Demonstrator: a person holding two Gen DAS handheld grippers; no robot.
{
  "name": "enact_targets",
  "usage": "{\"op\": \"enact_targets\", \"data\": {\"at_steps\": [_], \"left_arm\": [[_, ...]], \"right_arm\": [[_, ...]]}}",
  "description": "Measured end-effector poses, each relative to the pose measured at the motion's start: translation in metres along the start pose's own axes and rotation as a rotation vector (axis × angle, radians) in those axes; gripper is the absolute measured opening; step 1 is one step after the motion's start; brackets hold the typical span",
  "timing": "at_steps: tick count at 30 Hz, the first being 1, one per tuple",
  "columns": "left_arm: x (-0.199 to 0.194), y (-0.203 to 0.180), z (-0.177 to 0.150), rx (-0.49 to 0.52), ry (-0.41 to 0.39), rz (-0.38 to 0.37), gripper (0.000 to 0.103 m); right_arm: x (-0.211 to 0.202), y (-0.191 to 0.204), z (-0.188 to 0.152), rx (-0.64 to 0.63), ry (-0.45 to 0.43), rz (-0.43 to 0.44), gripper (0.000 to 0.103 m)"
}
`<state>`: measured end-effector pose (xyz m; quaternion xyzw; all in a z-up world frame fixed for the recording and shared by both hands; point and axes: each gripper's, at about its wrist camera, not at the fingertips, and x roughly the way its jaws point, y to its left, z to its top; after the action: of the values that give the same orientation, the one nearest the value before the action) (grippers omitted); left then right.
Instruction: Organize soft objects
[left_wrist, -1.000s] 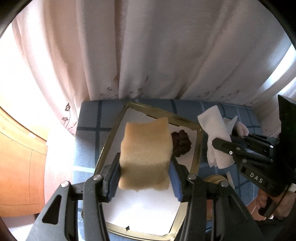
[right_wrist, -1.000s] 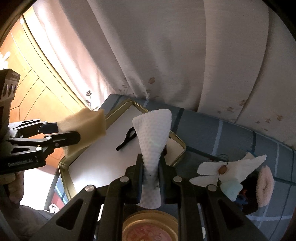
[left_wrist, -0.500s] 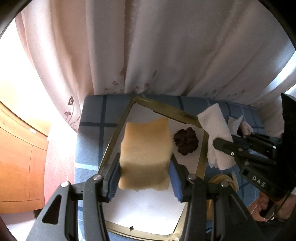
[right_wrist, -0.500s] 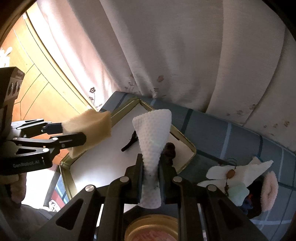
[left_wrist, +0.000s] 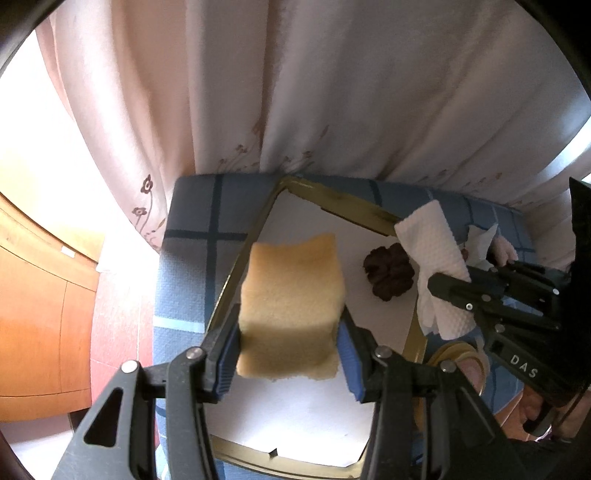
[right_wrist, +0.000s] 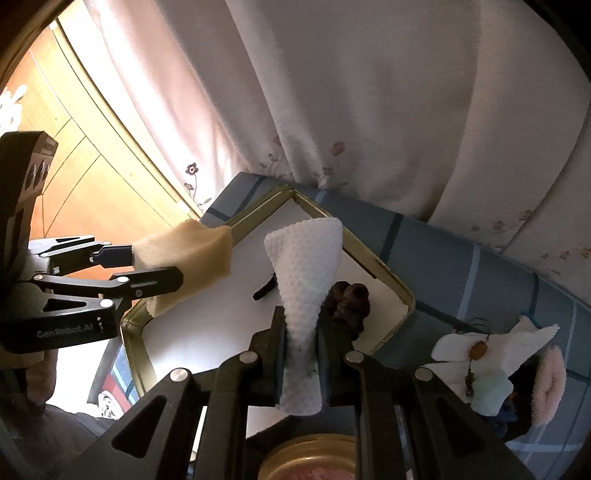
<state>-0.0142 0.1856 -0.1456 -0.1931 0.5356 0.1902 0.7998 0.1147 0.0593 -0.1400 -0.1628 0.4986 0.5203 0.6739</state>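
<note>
Tan sponge (left_wrist: 291, 310) sits squeezed between the left gripper (left_wrist: 290, 354) fingers, hanging over the gold-rimmed tray (left_wrist: 343, 206) on the blue checked desk (left_wrist: 192, 258); the right gripper (right_wrist: 301, 354) fingers pinch a white embossed paper towel (right_wrist: 303, 266) above the tray's near side, beside a brown scrunchie (right_wrist: 349, 299); the step looks like delivery, so next each must lower and let go; a thin dark item (right_wrist: 264, 290) stays unclear; 1 gold lid (right_wrist: 314, 458) is cut off.

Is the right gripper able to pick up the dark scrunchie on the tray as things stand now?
Probably not yet. The right gripper is shut on a white paper towel, so its jaws are occupied. The dark scrunchie lies uncovered on the tray.
</note>
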Motion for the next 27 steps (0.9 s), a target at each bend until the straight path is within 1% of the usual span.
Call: {"op": "enact_targets", "data": {"at_steps": [6,14,27], "left_arm": [[0.005,0.002,0.000,-0.001,0.014,0.003,0.047],[0.020,0.007,-0.001,-0.004,0.056,-0.002,0.047],[0.040,0.004,0.000,0.009,0.100,-0.012,0.047]], "right_arm": [[0.006,0.005,0.000,-0.011,0.020,0.005,0.016],[0.018,0.006,-0.001,-0.010,0.051,-0.001,0.016],[0.038,0.008,-0.004,-0.016,0.101,-0.003,0.016]]}}
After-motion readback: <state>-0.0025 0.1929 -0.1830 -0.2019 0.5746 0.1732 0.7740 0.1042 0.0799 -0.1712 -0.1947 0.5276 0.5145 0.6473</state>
